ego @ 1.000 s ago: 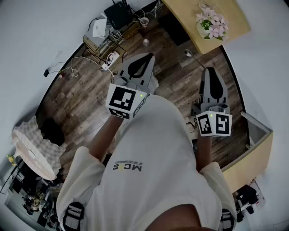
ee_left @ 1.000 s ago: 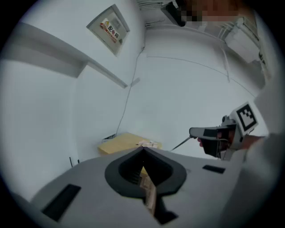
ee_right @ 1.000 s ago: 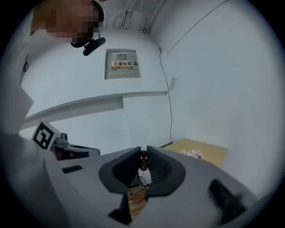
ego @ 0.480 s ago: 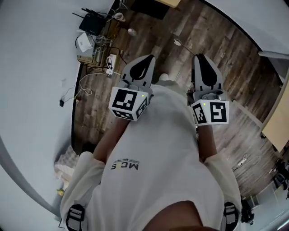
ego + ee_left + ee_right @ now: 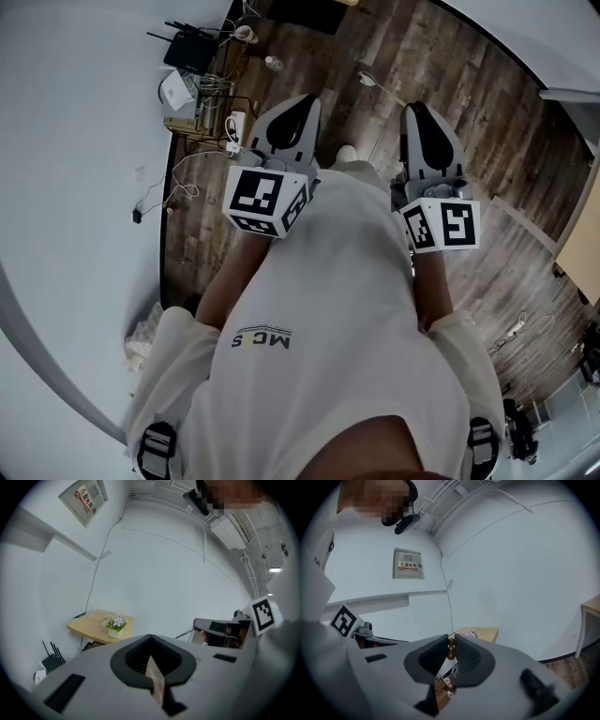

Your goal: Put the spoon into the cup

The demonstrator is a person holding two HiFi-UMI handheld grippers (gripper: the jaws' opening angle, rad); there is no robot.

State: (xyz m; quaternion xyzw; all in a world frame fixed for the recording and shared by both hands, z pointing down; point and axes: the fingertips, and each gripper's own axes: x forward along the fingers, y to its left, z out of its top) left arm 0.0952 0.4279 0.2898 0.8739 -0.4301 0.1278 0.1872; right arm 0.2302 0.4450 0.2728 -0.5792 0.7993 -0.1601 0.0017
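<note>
No spoon and no cup show in any view. The person stands and holds both grippers up in front of a white shirt (image 5: 319, 309), above a wooden floor. In the head view my left gripper (image 5: 298, 101) points away from the body, its jaws pressed together with nothing between them. My right gripper (image 5: 419, 111) is held level with it, jaws likewise together and empty. In the left gripper view my left gripper (image 5: 150, 638) faces a white wall. In the right gripper view my right gripper (image 5: 450, 638) leaves only a thin slit.
A small wooden table (image 5: 89, 624) with a pot of pink flowers (image 5: 115, 625) stands by the wall; the same table (image 5: 483, 633) shows far off in the right gripper view. A router (image 5: 192, 47), a power strip (image 5: 232, 125) and loose cables lie on the floor by the wall.
The head view has swung, so the flower table has left it and more white wall fills the left. Both grippers stay shut in front of the chest, slightly closer together.
</note>
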